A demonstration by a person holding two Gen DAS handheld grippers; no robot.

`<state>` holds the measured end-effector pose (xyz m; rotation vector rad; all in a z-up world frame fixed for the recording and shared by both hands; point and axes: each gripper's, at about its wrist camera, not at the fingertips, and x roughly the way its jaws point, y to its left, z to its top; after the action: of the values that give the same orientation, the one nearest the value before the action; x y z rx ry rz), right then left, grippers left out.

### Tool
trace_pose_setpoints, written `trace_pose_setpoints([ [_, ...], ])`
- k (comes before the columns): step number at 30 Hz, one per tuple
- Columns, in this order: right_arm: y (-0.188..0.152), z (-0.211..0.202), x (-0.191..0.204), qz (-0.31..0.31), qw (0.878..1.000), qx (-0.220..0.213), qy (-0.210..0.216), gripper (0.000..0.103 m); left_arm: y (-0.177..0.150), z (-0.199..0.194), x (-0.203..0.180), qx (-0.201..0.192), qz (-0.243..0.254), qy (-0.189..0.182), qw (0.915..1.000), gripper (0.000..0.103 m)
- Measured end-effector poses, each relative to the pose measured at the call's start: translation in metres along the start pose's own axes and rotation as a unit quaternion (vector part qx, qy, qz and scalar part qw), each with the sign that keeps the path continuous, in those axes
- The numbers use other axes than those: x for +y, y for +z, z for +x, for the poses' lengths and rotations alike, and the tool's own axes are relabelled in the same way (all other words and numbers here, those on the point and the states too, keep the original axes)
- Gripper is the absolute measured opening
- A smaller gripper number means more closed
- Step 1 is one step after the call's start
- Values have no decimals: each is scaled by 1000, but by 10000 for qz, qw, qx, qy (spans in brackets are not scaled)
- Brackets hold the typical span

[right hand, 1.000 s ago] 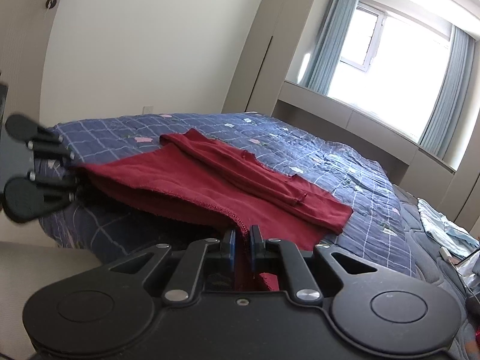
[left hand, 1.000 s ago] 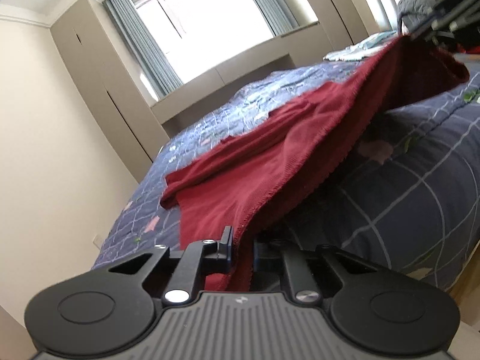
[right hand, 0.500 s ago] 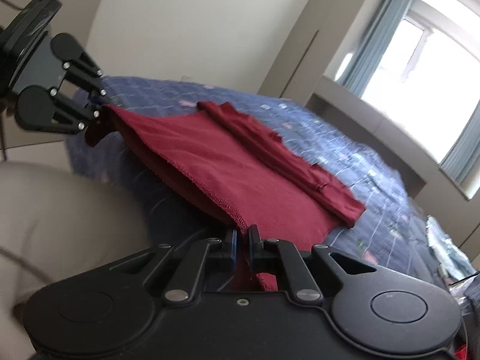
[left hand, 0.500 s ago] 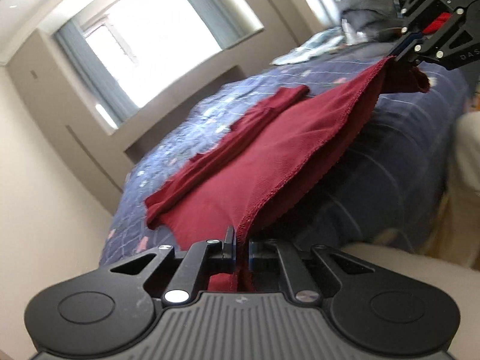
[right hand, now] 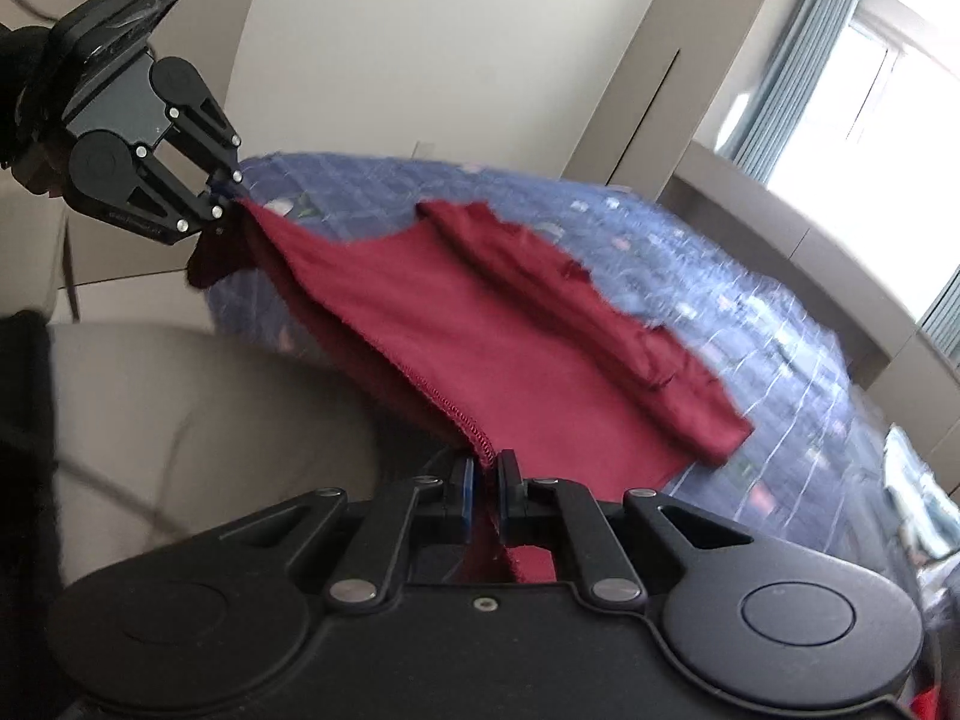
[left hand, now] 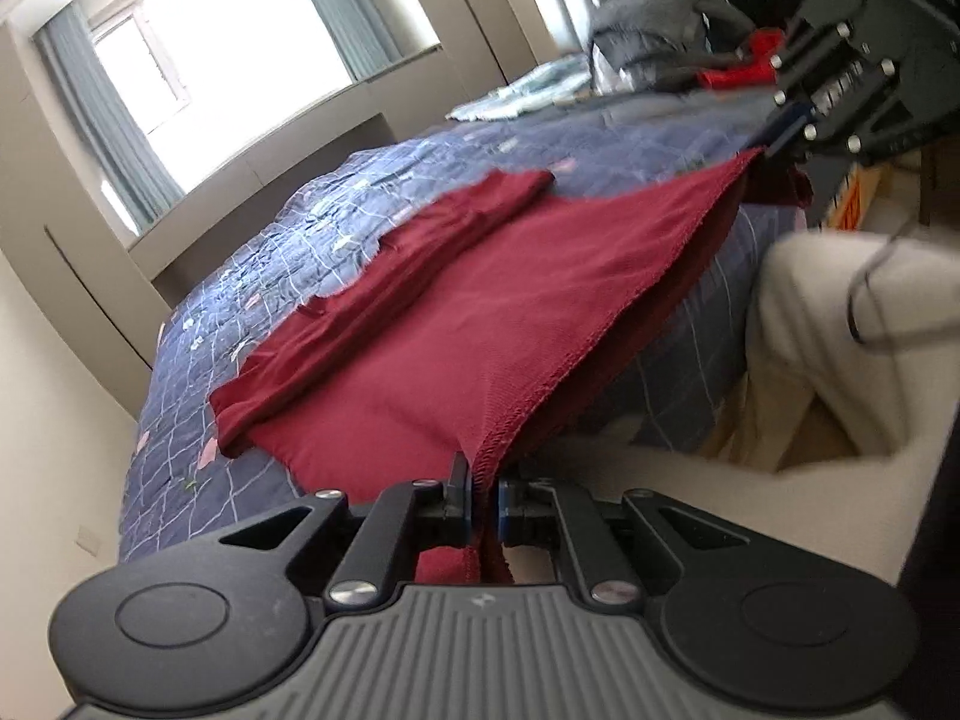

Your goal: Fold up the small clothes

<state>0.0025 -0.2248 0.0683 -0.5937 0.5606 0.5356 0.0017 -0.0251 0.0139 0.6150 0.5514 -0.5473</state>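
A dark red knit garment (left hand: 480, 312) lies partly on the bed, its near hem lifted and stretched taut between my two grippers. Its sleeves are folded in along the far side (left hand: 384, 276). My left gripper (left hand: 480, 501) is shut on one hem corner. My right gripper (right hand: 485, 489) is shut on the other hem corner of the garment (right hand: 480, 336). Each gripper shows in the other's view: the right one at upper right (left hand: 774, 144), the left one at upper left (right hand: 219, 198). The hem is held off the bed's near edge, above my lap.
The bed has a blue checked quilt (left hand: 288, 246) with a pile of grey and red clothes (left hand: 672, 36) near the headboard. Beige trousers (left hand: 840, 324) of the person are beside the bed. A window (left hand: 240, 48) and wardrobes line the far wall.
Both grippers have risen and pulled back from the bed, still shut on the hem. The hem is now taut and the garment's front part hangs off the bed edge.
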Motion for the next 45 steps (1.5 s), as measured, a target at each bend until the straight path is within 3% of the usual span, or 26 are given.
trace_pose_setpoints([
  [6, 43, 25, -55, -489, 9988, -4, -97, 8, 38, 14, 51, 116, 6, -396, 9991, 8],
  [11, 75, 71, -122, -352, 9992, 179, 86, 8, 89, 51, 119, 323, 142, -998, 9944, 8],
  [18, 99, 165, -209, -9, 9988, 404, 285, 10, 139, 143, 216, 599, -154, -2117, 9754, 9],
  [27, 104, 319, -287, 295, 9964, 543, 587, 10, 147, 301, 306, 1098, -856, -2648, 9542, 9],
  [32, 92, 392, -308, 583, 9935, 691, 697, 11, 130, 366, 346, 1206, -1464, -2597, 9469, 13],
  [34, 83, 409, -308, 643, 9921, 780, 742, 11, 120, 382, 363, 1186, -1858, -2535, 9419, 25],
  [36, 76, 422, -306, 671, 9912, 847, 765, 12, 109, 394, 379, 1189, -2279, -2555, 9320, 64],
  [39, 67, 431, -303, 782, 9907, 856, 715, 15, 92, 399, 397, 1036, -2703, -2451, 9253, 72],
  [40, 64, 433, -302, 841, 9907, 836, 674, 21, 85, 398, 402, 980, -2874, -2404, 9219, 76],
  [41, 62, 432, -301, 895, 9908, 812, 605, 24, 82, 396, 406, 927, -3050, -2293, 9197, 85],
  [43, 61, 431, -302, 975, 9914, 765, 421, 53, 75, 387, 412, 688, -3393, -2127, 9137, 90],
  [45, 60, 427, -307, 1129, 9909, 708, 208, 74, 73, 375, 413, 445, -3564, -1995, 9117, 97],
])
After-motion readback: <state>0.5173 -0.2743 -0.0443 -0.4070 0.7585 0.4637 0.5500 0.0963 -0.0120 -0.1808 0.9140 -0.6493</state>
